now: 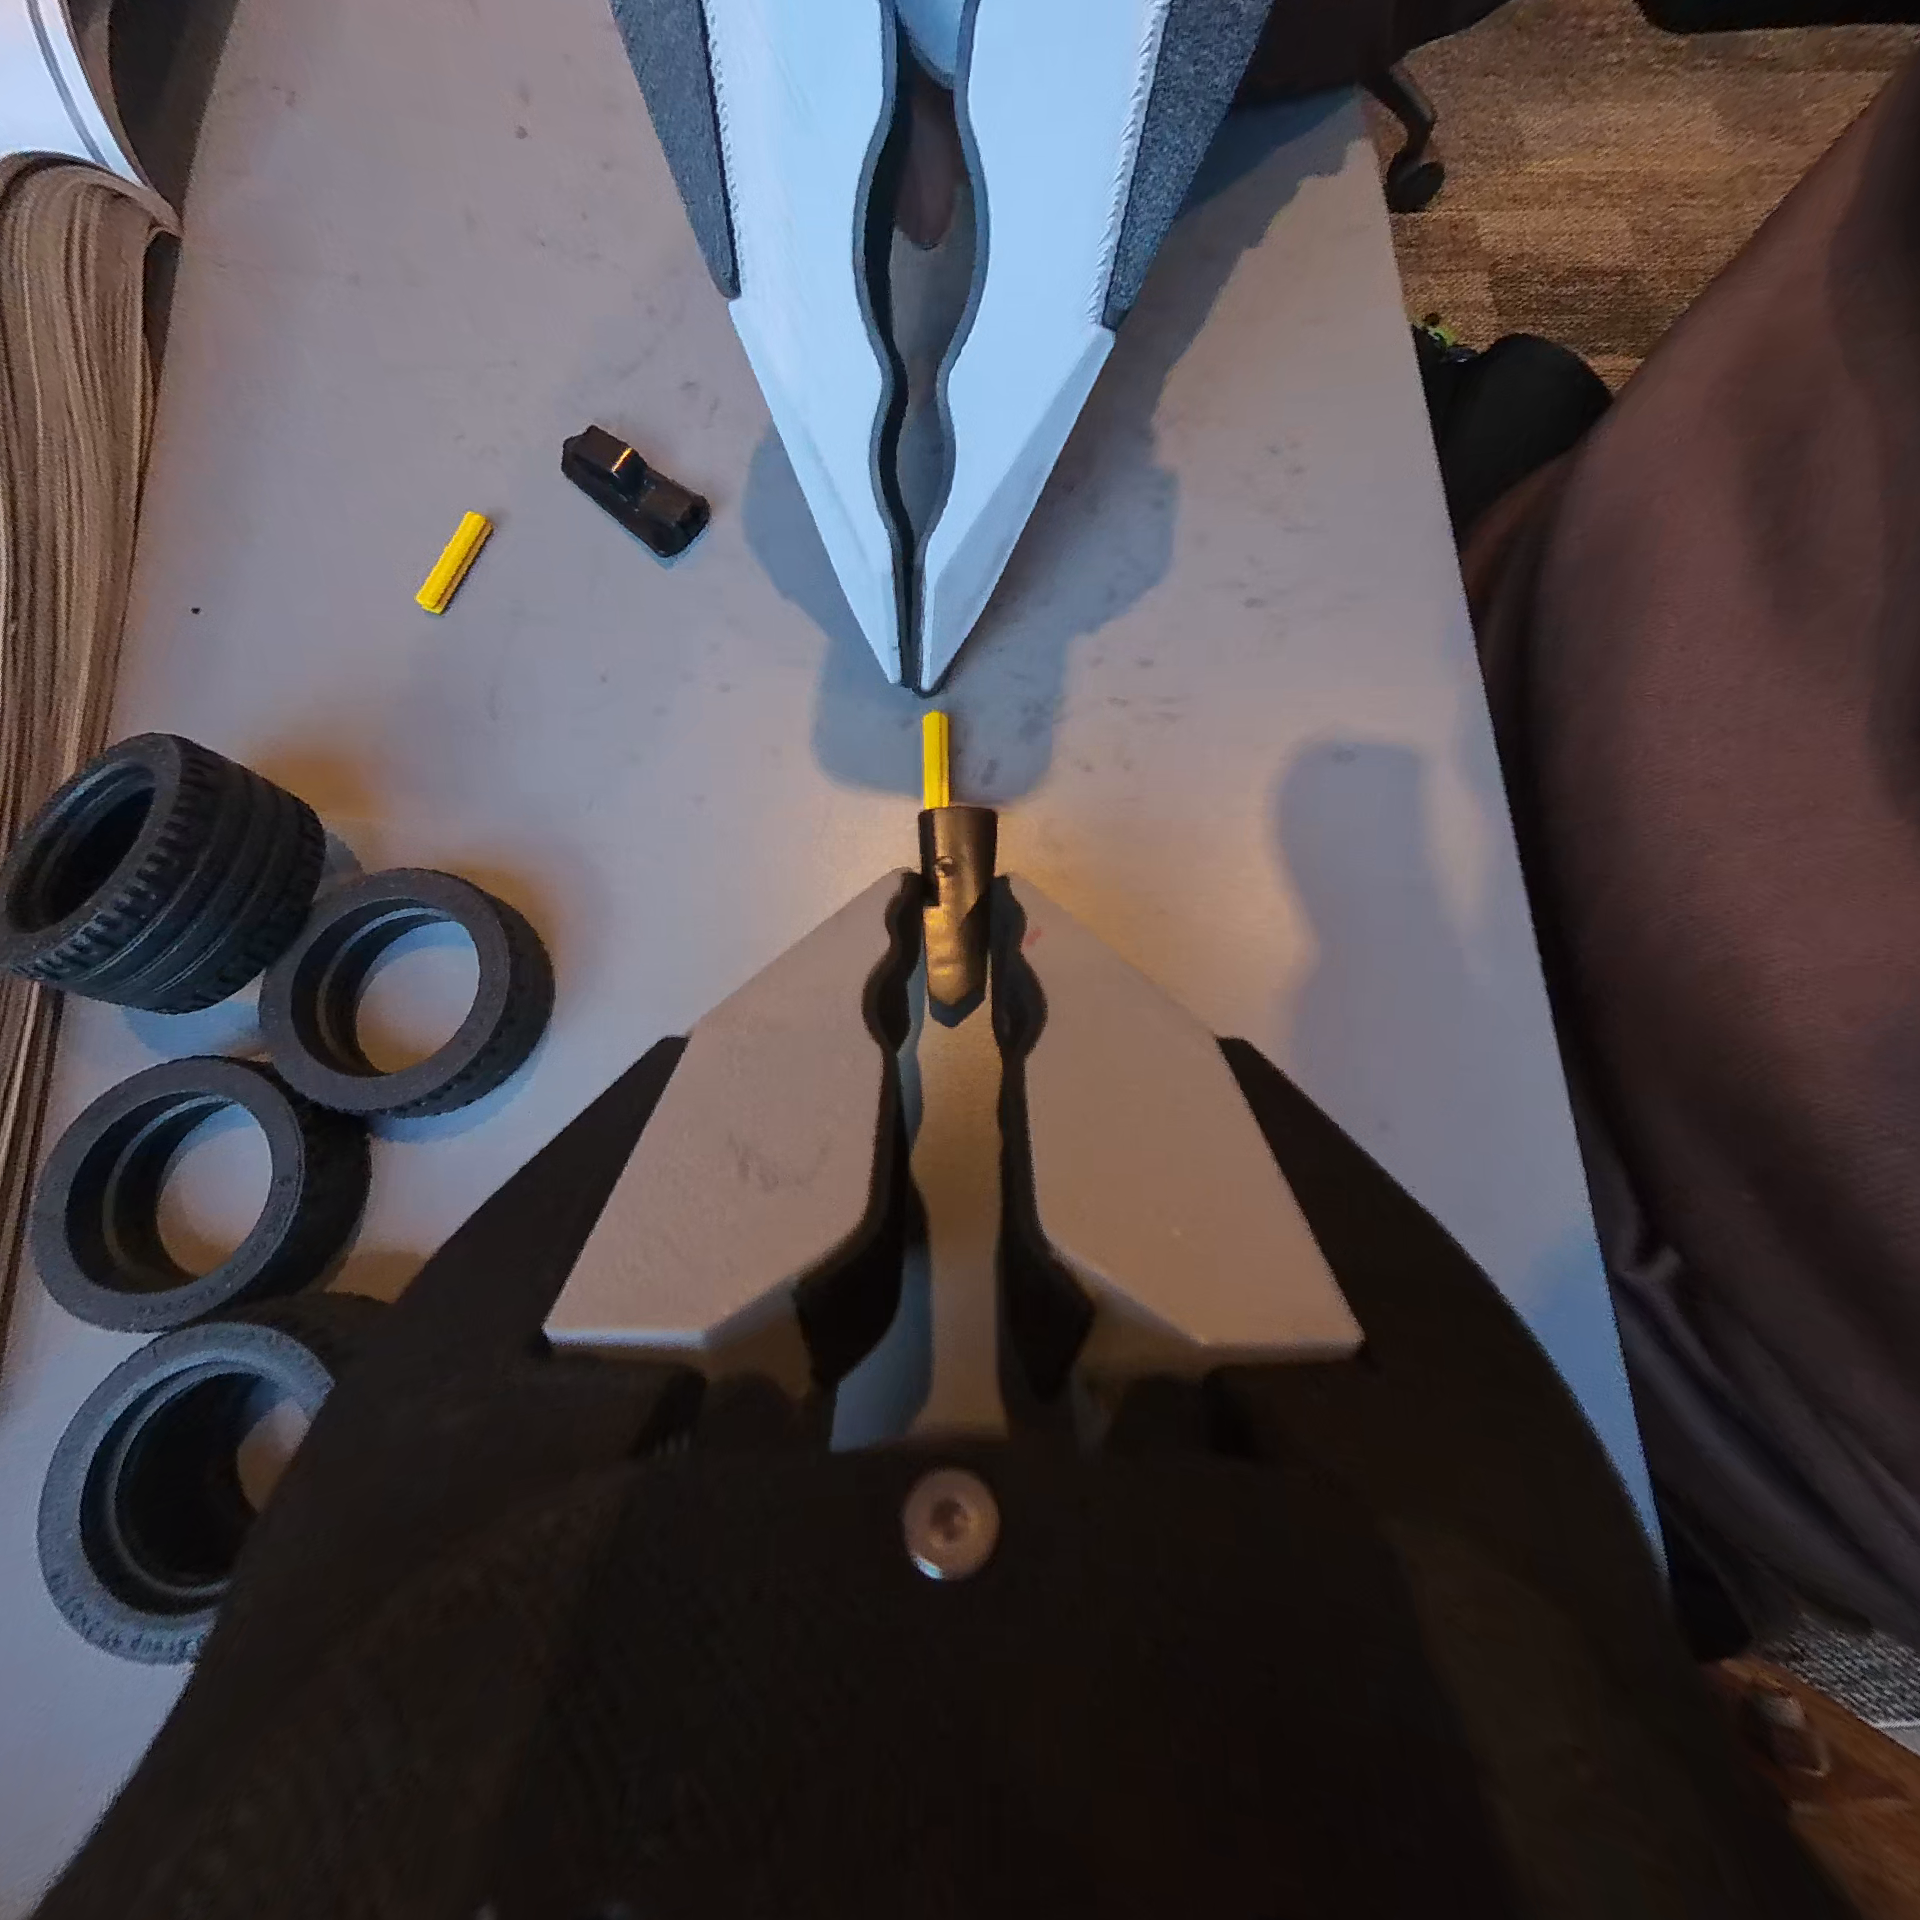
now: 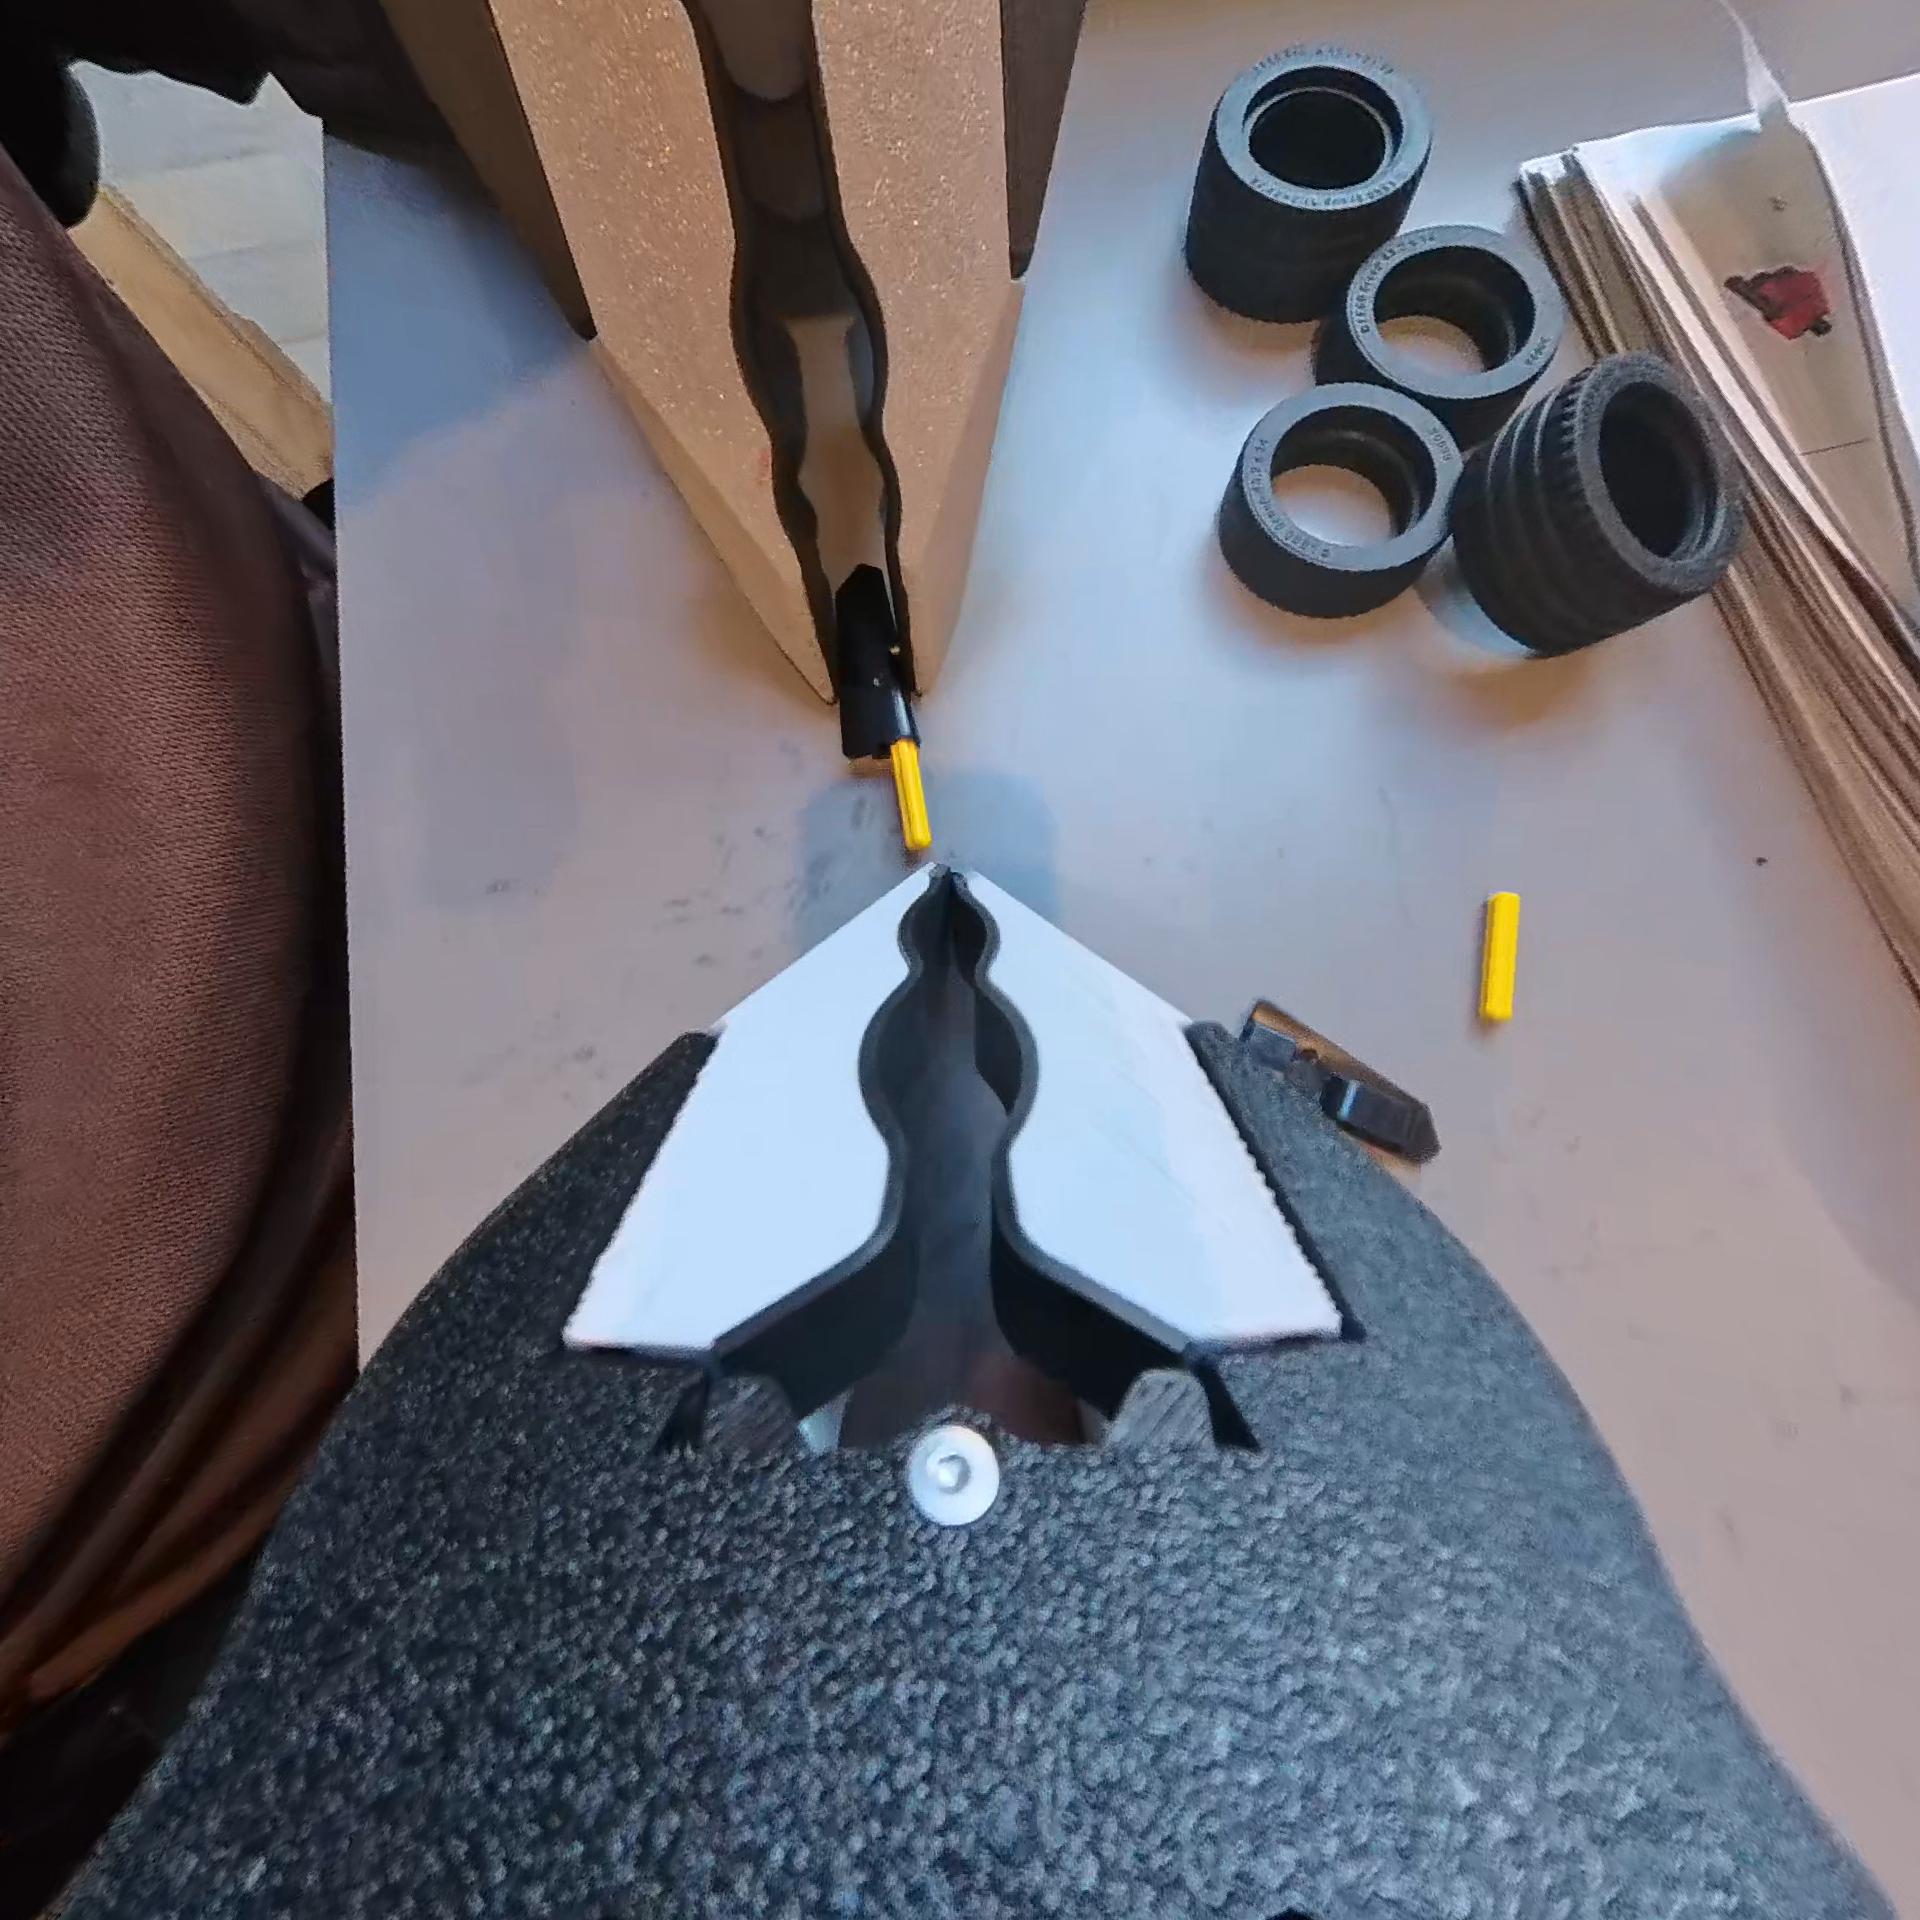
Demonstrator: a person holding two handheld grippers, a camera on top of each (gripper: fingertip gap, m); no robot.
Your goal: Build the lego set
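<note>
My left gripper (image 1: 951,883) is shut on a black connector piece (image 1: 956,914) with a yellow axle (image 1: 935,758) sticking out of its front end. It holds the piece just above the grey table (image 1: 520,727). My right gripper (image 2: 943,875) has white fingers, is shut and empty, and points at the axle's free end (image 2: 911,805) with a small gap between them. The right gripper (image 1: 914,681) also shows opposite in the left wrist view. The left gripper (image 2: 873,696) and the black piece (image 2: 868,665) also show in the right wrist view.
A loose yellow axle (image 1: 454,561) (image 2: 1499,956) and a second black connector (image 1: 634,494) (image 2: 1351,1081) lie on the table. Several black tyres (image 1: 156,873) (image 2: 1392,499) sit at one side, beside a stack of paper booklets (image 2: 1787,499). A person's brown clothing (image 1: 1714,831) borders the table edge. The left gripper's tips are roughly 4 cm from the right gripper's.
</note>
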